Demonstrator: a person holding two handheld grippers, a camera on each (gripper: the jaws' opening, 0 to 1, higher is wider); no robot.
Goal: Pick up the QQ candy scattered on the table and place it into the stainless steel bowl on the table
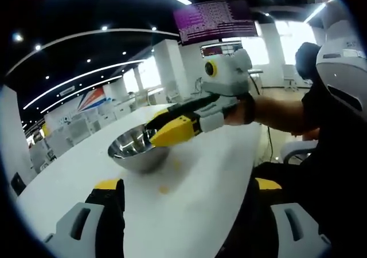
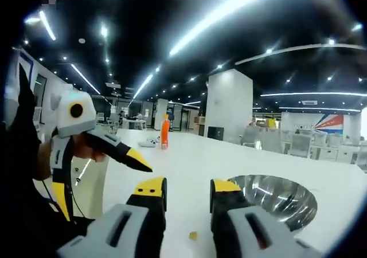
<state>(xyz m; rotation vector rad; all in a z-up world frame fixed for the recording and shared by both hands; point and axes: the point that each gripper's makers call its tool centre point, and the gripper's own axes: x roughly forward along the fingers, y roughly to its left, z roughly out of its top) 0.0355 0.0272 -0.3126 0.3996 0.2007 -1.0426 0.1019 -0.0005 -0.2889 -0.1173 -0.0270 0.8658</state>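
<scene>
The stainless steel bowl (image 1: 133,149) stands on the white table (image 1: 195,212). One small yellow candy (image 1: 164,189) lies on the table just in front of the bowl. My left gripper (image 1: 186,184) is open wide, its jaws spread either side of that area with nothing between them. My right gripper (image 1: 159,126) reaches in from the right, its yellow tips at the bowl's near rim. In the right gripper view, the right gripper (image 2: 188,188) is open and empty, the candy (image 2: 194,235) lies low between its jaws, and the bowl (image 2: 281,198) sits to the right.
An orange bottle (image 2: 165,133) stands far back on the table (image 2: 189,155). One yellow fingertip (image 2: 139,160) of the left gripper points in from the left. A person's arm (image 1: 275,112) and dark clothing are along the table's right edge. Office desks and chairs stand beyond.
</scene>
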